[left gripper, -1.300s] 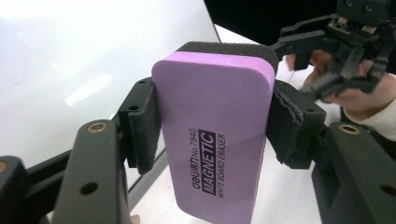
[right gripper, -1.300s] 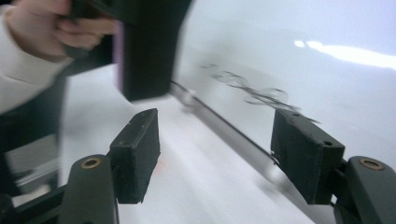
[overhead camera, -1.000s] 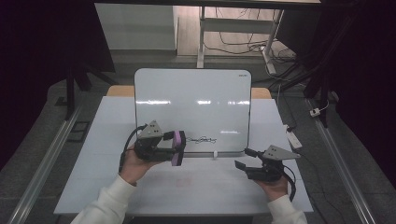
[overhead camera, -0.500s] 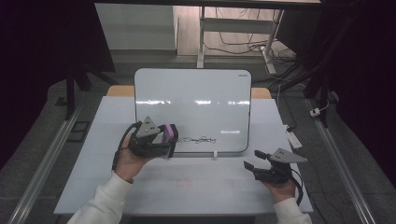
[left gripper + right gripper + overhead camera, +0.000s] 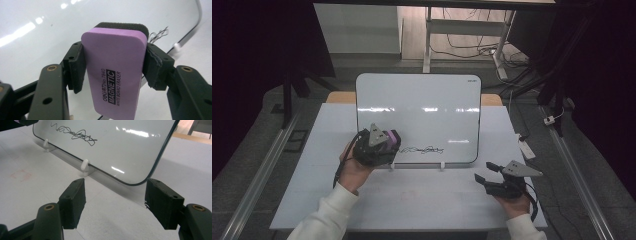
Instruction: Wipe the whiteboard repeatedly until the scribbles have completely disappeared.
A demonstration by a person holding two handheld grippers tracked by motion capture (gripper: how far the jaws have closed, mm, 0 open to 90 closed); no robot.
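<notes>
Eraser (image 5: 115, 75) clamped lengthwise in left tool (image 5: 113, 65), felt toward whiteboard (image 5: 37, 37).

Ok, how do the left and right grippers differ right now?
The left gripper is shut on the purple eraser; the right gripper's jaws are open, with nothing between them. The left is up at the whiteboard; the right is over the table. Both are hand-held.

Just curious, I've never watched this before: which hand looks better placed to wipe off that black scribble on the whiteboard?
The left. Its gripper already clamps the purple whiteboard eraser and sits against the whiteboard beside the scribble. The right gripper is open, holding nothing, lower on the table.
</notes>
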